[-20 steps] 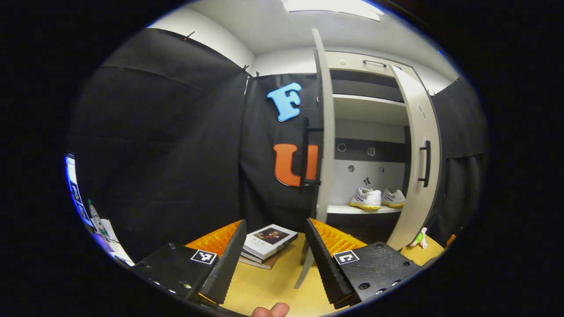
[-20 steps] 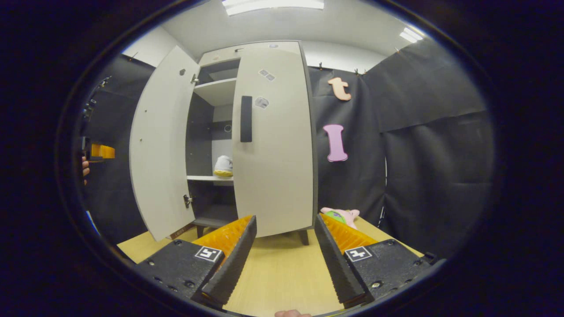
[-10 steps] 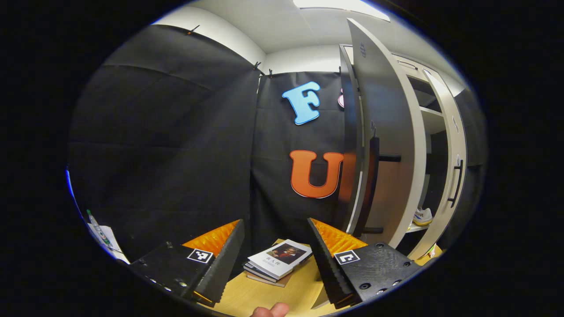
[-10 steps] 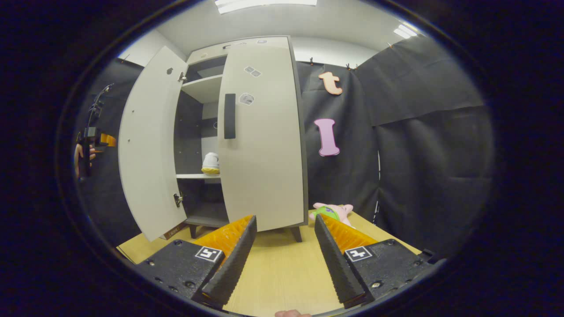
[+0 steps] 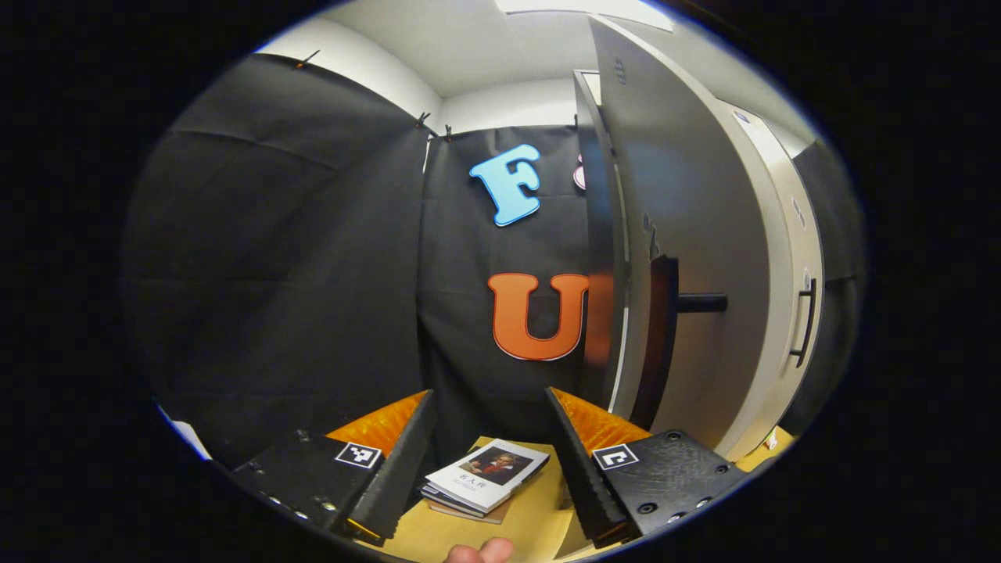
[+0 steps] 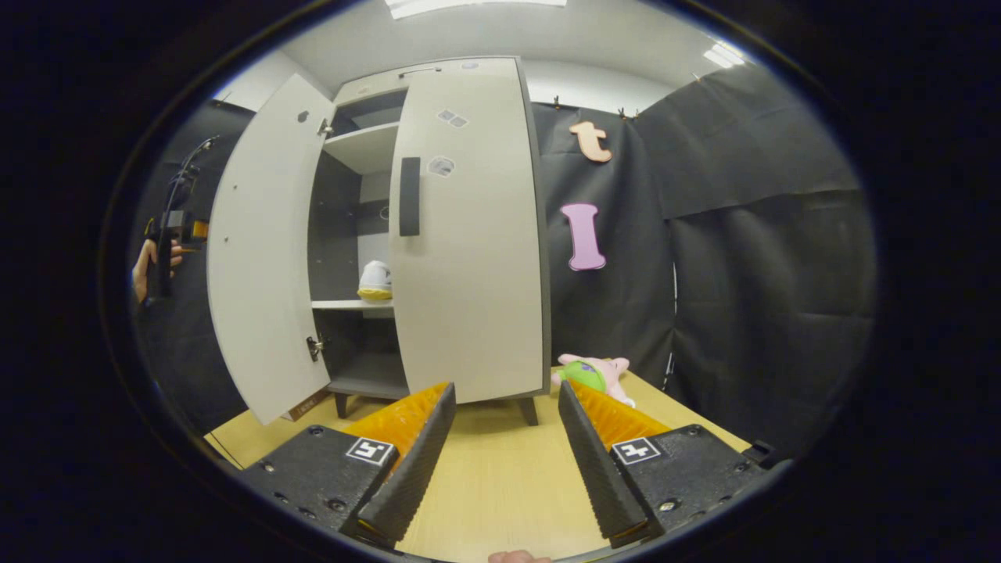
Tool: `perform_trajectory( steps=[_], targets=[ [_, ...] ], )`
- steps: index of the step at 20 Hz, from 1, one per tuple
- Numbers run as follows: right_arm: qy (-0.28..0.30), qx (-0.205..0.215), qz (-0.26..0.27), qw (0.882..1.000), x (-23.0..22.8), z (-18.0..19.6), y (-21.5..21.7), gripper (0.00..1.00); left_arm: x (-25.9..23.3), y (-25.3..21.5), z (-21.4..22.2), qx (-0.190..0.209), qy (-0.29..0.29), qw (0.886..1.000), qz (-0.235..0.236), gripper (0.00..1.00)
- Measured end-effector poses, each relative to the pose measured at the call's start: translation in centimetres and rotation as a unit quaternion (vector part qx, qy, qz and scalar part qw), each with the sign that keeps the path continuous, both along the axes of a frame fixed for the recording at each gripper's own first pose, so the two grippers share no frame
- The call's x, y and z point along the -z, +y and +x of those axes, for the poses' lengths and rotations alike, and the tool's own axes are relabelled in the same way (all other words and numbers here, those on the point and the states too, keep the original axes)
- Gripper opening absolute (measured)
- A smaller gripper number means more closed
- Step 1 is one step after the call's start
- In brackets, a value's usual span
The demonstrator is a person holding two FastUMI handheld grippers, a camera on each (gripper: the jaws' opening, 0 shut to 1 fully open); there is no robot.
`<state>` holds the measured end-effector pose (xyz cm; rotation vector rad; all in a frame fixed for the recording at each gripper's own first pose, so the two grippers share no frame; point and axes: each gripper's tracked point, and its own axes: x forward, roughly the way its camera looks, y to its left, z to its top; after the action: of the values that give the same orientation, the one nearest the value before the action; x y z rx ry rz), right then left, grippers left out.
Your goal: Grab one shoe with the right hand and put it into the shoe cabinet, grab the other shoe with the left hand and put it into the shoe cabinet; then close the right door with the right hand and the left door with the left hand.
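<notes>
The shoe cabinet (image 6: 438, 74) stands on the wooden table. Its right door (image 6: 469, 250), with a black handle (image 6: 409, 195), is nearly closed. Its left door (image 6: 262, 250) stands wide open. One white shoe with a yellow sole (image 6: 375, 280) sits on the middle shelf in the gap between the doors. My right gripper (image 6: 504, 387) is open and empty, low over the table in front of the right door. My left gripper (image 5: 489, 399) is open and empty, facing the outer side of the left door (image 5: 688, 234) near its black handle (image 5: 665, 336). A hand holds the left gripper (image 6: 188, 232) beyond that door.
Stacked books (image 5: 489, 477) lie on the table (image 5: 539, 516) below my left gripper. A pink and green plush toy (image 6: 590, 374) lies to the right of the cabinet's foot. Bare tabletop (image 6: 500, 477) stretches in front of my right gripper.
My left gripper has swung round to the outer side of the left door, and the shoes have left its view. My right gripper has shifted slightly; both doors stay about as they were.
</notes>
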<state>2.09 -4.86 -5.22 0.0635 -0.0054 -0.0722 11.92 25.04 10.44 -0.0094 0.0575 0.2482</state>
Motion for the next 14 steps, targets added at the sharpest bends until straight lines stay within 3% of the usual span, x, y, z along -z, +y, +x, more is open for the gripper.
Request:
perform_trajectory(
  steps=[7,14],
  targets=[
    [-0.004,-0.008,-0.006,1.000,-0.5,0.8,0.1,0.87,-0.1,-2.2,0.1,0.019,0.004,1.000,0.001,0.83],
    [-0.003,-0.003,-0.016,1.000,-0.2,0.1,-0.8,0.87,-0.3,-7.4,0.1,0.050,0.000,0.999,0.001,0.83]
  ],
)
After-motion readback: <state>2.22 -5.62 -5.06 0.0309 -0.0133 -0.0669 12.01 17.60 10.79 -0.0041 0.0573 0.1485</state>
